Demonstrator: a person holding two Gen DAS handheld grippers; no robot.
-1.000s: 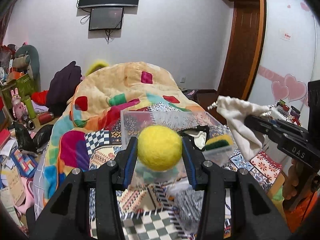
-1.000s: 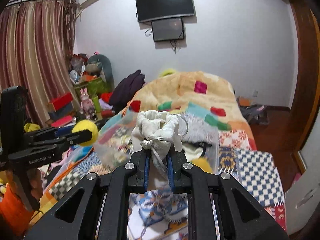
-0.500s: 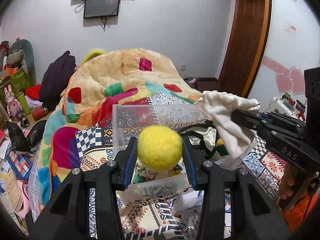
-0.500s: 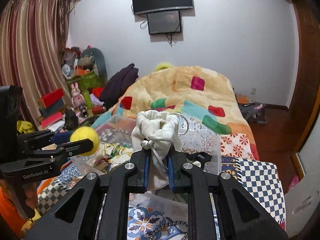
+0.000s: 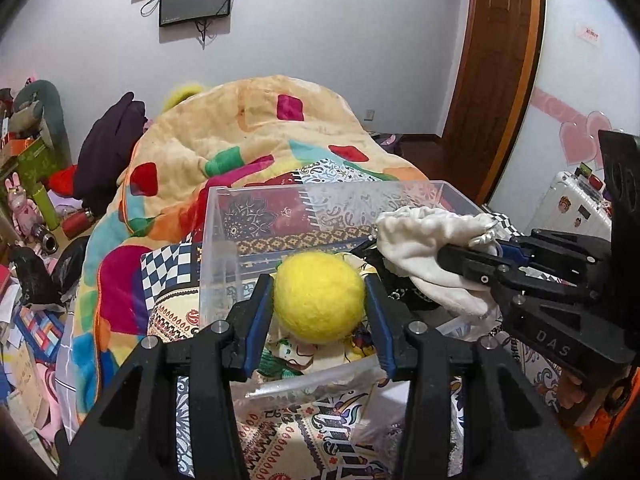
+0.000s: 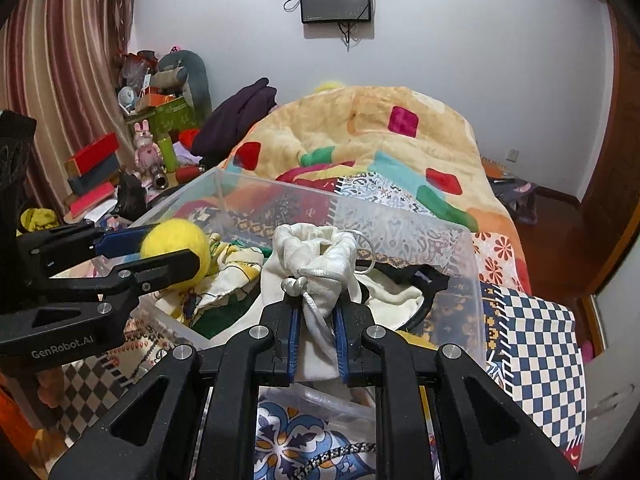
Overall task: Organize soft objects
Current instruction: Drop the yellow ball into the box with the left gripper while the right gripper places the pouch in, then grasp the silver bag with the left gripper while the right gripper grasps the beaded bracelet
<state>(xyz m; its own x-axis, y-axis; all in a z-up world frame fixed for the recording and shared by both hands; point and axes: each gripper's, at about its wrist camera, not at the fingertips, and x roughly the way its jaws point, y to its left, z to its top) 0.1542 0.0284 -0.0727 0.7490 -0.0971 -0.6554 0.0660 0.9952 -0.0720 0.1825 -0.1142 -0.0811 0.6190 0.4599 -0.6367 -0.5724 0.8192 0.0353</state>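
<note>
My left gripper (image 5: 319, 304) is shut on a yellow felt ball (image 5: 318, 296) and holds it over the near left part of a clear plastic bin (image 5: 224, 236) on the bed. The ball also shows in the right wrist view (image 6: 176, 242). My right gripper (image 6: 316, 320) is shut on a white drawstring pouch (image 6: 312, 252) and holds it over the bin's right part; the pouch also shows in the left wrist view (image 5: 424, 240). Inside the bin (image 6: 400, 220) lie a patterned cloth (image 6: 232, 264) and a cream bag with a black strap (image 6: 396, 296).
The bin sits on a patchwork quilt (image 5: 172, 264) with a heaped orange blanket (image 5: 260, 128) behind it. Cluttered boxes and toys (image 6: 148, 136) stand left of the bed. A white suitcase (image 5: 576, 204) and a wooden door (image 5: 496, 60) are on the right.
Both grippers have moved forward and down over the bin, which now fills more of both views. Each still holds its object.
</note>
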